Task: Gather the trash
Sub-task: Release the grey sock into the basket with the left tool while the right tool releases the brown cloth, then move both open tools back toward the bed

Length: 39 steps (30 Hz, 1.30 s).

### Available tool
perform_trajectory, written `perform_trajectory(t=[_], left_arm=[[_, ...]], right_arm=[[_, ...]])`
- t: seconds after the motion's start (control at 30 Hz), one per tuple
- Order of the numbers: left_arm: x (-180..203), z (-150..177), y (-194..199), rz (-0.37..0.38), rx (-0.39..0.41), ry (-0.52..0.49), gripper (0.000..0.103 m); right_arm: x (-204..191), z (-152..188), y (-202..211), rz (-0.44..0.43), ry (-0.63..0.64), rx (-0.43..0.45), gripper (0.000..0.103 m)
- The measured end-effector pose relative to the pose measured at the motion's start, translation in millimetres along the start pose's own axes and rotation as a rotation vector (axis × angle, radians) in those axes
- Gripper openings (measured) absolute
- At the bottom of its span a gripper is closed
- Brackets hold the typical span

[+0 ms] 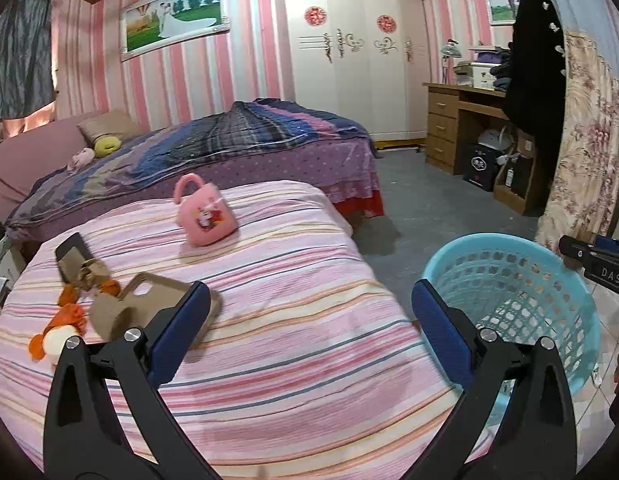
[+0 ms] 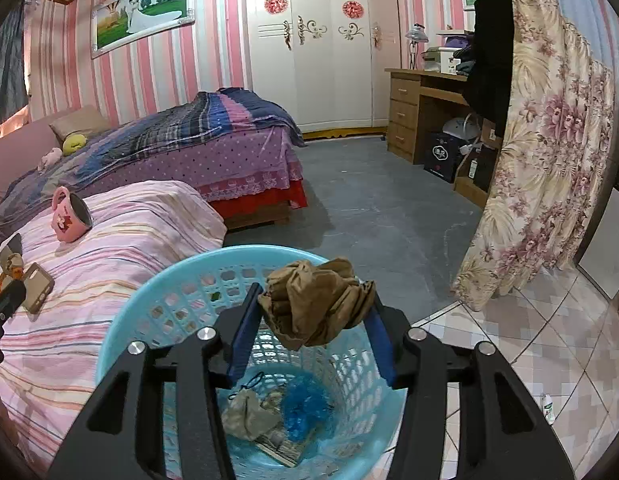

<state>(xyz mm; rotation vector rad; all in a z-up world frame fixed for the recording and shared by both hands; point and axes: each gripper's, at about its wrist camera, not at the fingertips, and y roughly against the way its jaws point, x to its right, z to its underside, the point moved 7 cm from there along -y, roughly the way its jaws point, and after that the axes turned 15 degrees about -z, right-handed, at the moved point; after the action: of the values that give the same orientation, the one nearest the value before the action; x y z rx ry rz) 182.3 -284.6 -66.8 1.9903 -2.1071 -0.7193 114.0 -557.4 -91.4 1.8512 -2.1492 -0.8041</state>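
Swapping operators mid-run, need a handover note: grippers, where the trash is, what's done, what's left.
Right gripper: shut on a crumpled brown paper wad, held above the blue basket; not yet dropped.
Left gripper: open, empty, over the striped bed.
Done: basket already holds some scraps, including blue plastic and a grey wad.
Left: release the wad, then clear the cardboard pieces and orange scraps at the bed's left side. The pink mug lies on its side; probably not trash.

Left gripper (image 1: 309, 316) open above striped bedspread (image 1: 293, 280); blue basket (image 1: 549, 276) just right.
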Motion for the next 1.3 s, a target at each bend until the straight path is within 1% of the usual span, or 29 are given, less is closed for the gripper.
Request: perform_trajectory(t=[0.03,0.07,0.13,0.17,0.23,0.3,0.37,0.53,0.73,0.8,0.93,1.03,1.3], left_arm=[[-3.6,0.3,1.0,-0.005,0.002,0.002,0.097],[-8.5,0.1,2.2,-0.014,0.007,0.003,0.097],[-16.1,-0.7,5.3,-0.029,0.016,0.007,0.097],[-21.6,-0.5,7.1,-0.036,0.021,0.013,0.097],[-30.6,-1.0,9.8,-0.045,0.025,0.023,0.097],[-41.3,-0.2,12.5,-0.057,0.029,0.031,0.097],[-52.4,0.5,13.9,-0.07,0.032,0.038,0.097],[-86.2,3.7,14.6,-0.096,0.02,0.076,0.097],[-129.2,7.0,16.9,-0.138,0.015,0.125,0.097],[-142.2,9.8,17.7,-0.148,0.013,0.138,0.097],[-169.7,17.9,18.6,-0.186,0.006,0.146,0.097],[-193.4,25.1,16.5,-0.214,-0.006,0.154,0.097],[-257.4,52.5,6.6,-0.288,-0.056,0.201,0.097]], right_arm=[[-2.1,-0.6,0.0,0.005,0.006,0.003,0.067],[-3.7,-0.4,-0.2,0.007,0.01,0.002,0.072],[-8.2,1.0,-1.3,0.021,0.021,-0.003,0.075],[-9.9,1.4,-1.4,0.03,0.025,-0.005,0.08],[-14.7,1.9,-1.7,0.049,0.034,-0.006,0.085],[-18.2,1.6,-1.8,0.053,0.034,-0.007,0.086],[-21.3,1.5,-0.8,0.056,0.033,-0.001,0.093],[-36.0,-0.6,-1.5,0.049,0.046,0.001,0.094],[-68.3,-4.9,-2.5,0.018,0.07,0.019,0.094],[-73.0,-5.5,-2.9,0.008,0.073,0.022,0.095],[-106.9,-4.8,-7.1,-0.036,0.117,0.025,0.095],[-125.9,-3.5,-9.7,-0.051,0.149,0.021,0.095],[-185.4,2.9,-20.3,-0.12,0.209,-0.006,0.095]])
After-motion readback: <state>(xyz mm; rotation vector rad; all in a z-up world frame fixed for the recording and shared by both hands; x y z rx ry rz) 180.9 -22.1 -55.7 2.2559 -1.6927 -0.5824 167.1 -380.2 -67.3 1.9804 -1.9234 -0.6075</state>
